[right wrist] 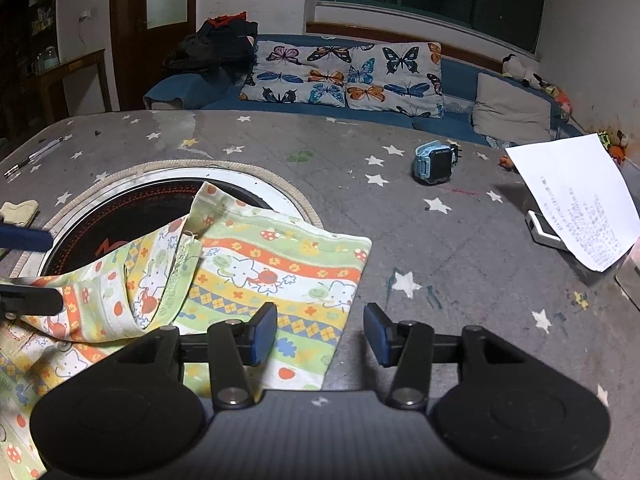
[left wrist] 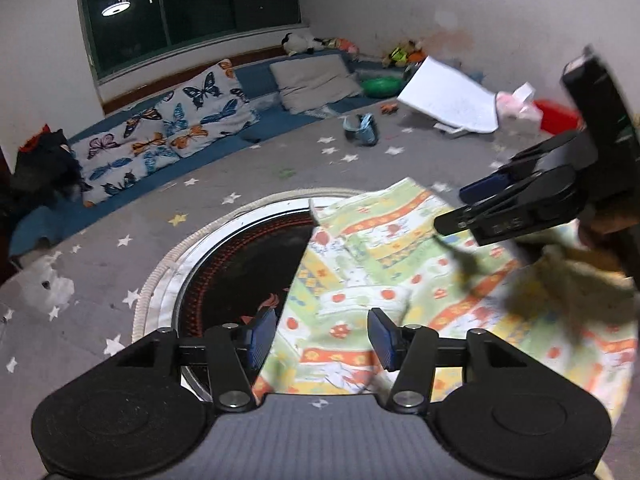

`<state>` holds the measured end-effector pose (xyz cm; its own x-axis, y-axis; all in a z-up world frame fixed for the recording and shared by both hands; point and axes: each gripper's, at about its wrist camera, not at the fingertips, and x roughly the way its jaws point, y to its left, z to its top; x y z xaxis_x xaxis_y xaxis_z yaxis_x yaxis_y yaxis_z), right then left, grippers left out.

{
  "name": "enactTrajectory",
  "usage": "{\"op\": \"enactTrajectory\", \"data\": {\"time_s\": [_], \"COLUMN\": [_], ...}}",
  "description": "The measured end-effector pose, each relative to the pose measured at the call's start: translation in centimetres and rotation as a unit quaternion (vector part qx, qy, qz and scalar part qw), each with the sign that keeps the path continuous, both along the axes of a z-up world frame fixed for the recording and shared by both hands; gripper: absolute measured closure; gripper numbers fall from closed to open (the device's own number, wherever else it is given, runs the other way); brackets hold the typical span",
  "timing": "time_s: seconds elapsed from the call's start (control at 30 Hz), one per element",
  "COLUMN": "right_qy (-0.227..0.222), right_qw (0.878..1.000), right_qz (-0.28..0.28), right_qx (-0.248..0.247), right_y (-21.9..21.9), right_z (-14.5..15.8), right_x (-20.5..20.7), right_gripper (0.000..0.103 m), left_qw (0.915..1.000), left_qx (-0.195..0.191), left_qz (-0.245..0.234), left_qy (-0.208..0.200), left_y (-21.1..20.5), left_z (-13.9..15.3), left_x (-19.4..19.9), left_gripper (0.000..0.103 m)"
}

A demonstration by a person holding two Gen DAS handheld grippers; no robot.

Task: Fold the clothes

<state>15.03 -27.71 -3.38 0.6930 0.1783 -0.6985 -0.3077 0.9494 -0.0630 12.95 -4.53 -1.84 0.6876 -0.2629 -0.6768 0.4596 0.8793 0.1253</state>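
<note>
A child's garment [left wrist: 360, 280], striped green, orange and yellow with cartoon prints, lies rumpled on the table and partly over a round black cooktop [left wrist: 248, 264]. My left gripper [left wrist: 322, 336] hovers open over the cloth, which lies below its blue pads [left wrist: 262, 338] and is not pinched. My right gripper [right wrist: 320, 334] stands open at the garment's [right wrist: 260, 276] near right corner, with bare table between its fingers. Each gripper shows in the other's view: the right one [left wrist: 452, 210] blurred at the upper right, the left one [right wrist: 52, 270] at the left edge.
A grey star-print tablecloth [right wrist: 440, 240] covers the table. On it are a blue watch [right wrist: 436, 164], a printed paper sheet [right wrist: 576, 200] over a white device [right wrist: 542, 228], a pen [right wrist: 36, 156] and a small pale cloth [right wrist: 18, 212]. Butterfly cushions [right wrist: 344, 76] lie behind.
</note>
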Motion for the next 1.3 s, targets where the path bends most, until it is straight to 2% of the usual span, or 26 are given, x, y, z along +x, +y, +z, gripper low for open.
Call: {"op": "enactTrajectory", "data": {"time_s": [0.1, 0.17, 0.2, 0.23, 0.27, 0.37, 0.43, 0.6, 0.73, 0.77, 0.83, 0.9, 0.97, 1.1, 1.13, 1.23, 1.3], "right_qy": [0.001, 0.000, -0.001, -0.001, -0.001, 0.001, 0.002, 0.002, 0.012, 0.014, 0.013, 0.007, 0.007, 0.001, -0.001, 0.000, -0.001], "right_qw": [1.000, 1.000, 1.000, 1.000, 1.000, 1.000, 1.000, 1.000, 1.000, 1.000, 1.000, 1.000, 0.999, 0.999, 0.999, 0.999, 0.999], "right_qz": [0.002, 0.003, 0.004, 0.003, 0.003, -0.005, -0.009, -0.019, -0.025, -0.025, -0.026, -0.028, -0.032, -0.032, -0.032, -0.028, -0.028], "right_qx": [0.001, -0.004, -0.008, -0.010, -0.011, -0.011, -0.009, -0.003, 0.004, 0.004, 0.003, 0.001, 0.005, -0.003, -0.007, -0.020, -0.015], "right_y": [0.1, 0.2, 0.2, 0.1, 0.0, -0.3, -0.4, -0.3, 0.0, 0.2, 0.6, 1.0, 1.2, 2.0, 2.3, 2.9, 2.8], "right_z": [0.0, 0.0, 0.1, 0.1, 0.1, 0.2, 0.1, -0.2, -0.7, -0.9, -1.1, -1.2, -1.3, -1.6, -1.6, -1.4, -0.7], "right_x": [0.0, 0.0, 0.0, 0.1, 0.2, 0.7, 1.2, 2.3, 3.5, 3.8, 4.3, 4.8, 5.4, 7.2, 7.6, 8.2, 7.9], "right_gripper": [0.054, 0.054, 0.054, 0.054, 0.053, 0.053, 0.053, 0.054, 0.057, 0.065, 0.069, 0.084, 0.089, 0.090, 0.090, 0.090, 0.088], "left_qw": [0.9996, 0.9992, 0.9991, 0.9992, 0.9996, 0.9994, 0.9974, 0.9872, 0.9822, 0.9811, 0.9792, 0.9777, 0.9760, 0.9702, 0.9685, 0.9639, 0.9614], "left_qx": [0.007, 0.005, 0.003, 0.001, 0.004, 0.004, -0.008, 0.001, 0.008, 0.010, 0.010, 0.013, 0.017, 0.021, 0.022, 0.012, -0.003], "left_qz": [-0.004, -0.009, -0.011, -0.011, -0.004, 0.034, 0.070, 0.152, 0.183, 0.190, 0.201, 0.209, 0.217, 0.241, 0.248, 0.266, 0.275], "left_qy": [0.027, 0.038, 0.042, 0.038, 0.027, -0.010, -0.018, -0.049, -0.041, -0.036, -0.027, -0.020, -0.014, 0.000, 0.002, 0.009, 0.000], "left_y": [-0.5, -0.6, -0.6, -0.5, -0.3, 1.1, 2.7, 6.2, 8.1, 8.5, 9.2, 9.6, 10.0, 10.8, 11.1, 12.4, 13.7], "left_z": [-1.1, -1.8, -2.0, -1.9, -1.6, -0.6, 0.1, 1.0, 0.5, 0.4, 0.0, -0.5, -1.0, -1.7, -1.7, -1.0, 0.0], "left_x": [0.9, 1.1, 1.1, 1.0, 0.9, 1.3, 2.1, 3.7, 5.2, 5.6, 6.3, 6.7, 7.1, 8.1, 8.2, 8.0, 6.9], "left_gripper": [0.049, 0.055, 0.070, 0.093, 0.097, 0.098, 0.099, 0.099, 0.099, 0.099, 0.098, 0.099, 0.098, 0.097, 0.094, 0.091, 0.091]}}
